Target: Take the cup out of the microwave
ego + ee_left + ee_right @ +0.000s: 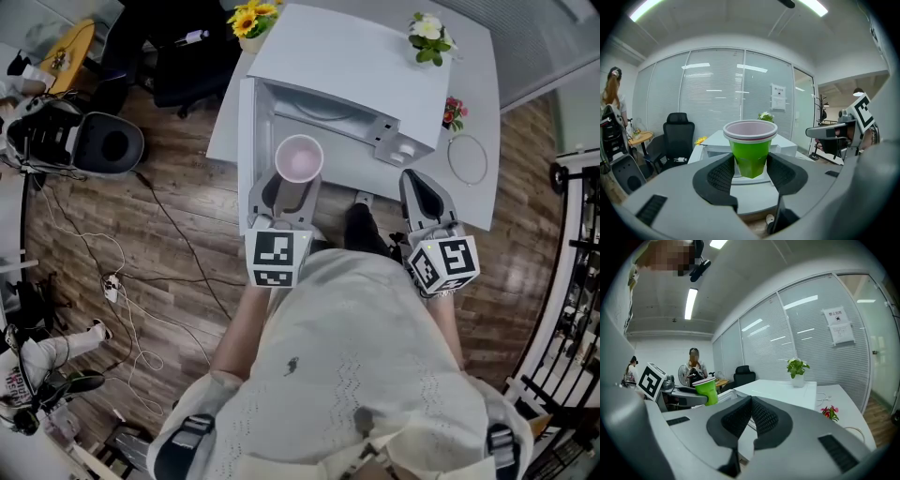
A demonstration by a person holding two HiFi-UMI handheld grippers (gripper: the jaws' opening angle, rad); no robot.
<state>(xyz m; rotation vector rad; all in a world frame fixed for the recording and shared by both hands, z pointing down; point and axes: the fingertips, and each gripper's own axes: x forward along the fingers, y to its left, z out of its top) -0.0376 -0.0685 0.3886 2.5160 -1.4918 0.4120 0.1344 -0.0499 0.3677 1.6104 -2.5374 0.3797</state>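
Observation:
A green cup with a pale pink rim stands upright between the pads of my left gripper, which is shut on its lower body. From the head view the cup hangs just in front of the open cavity of the white microwave, with the left gripper under it. The microwave door stands swung out at the left. My right gripper sits to the right, before the control panel, jaws shut with nothing between them. It also sees the cup off to its left.
The microwave sits on a white table with yellow flowers, a white-flowered plant, small red flowers and a cable loop. A black office chair and floor cables lie to the left. A person stands far off.

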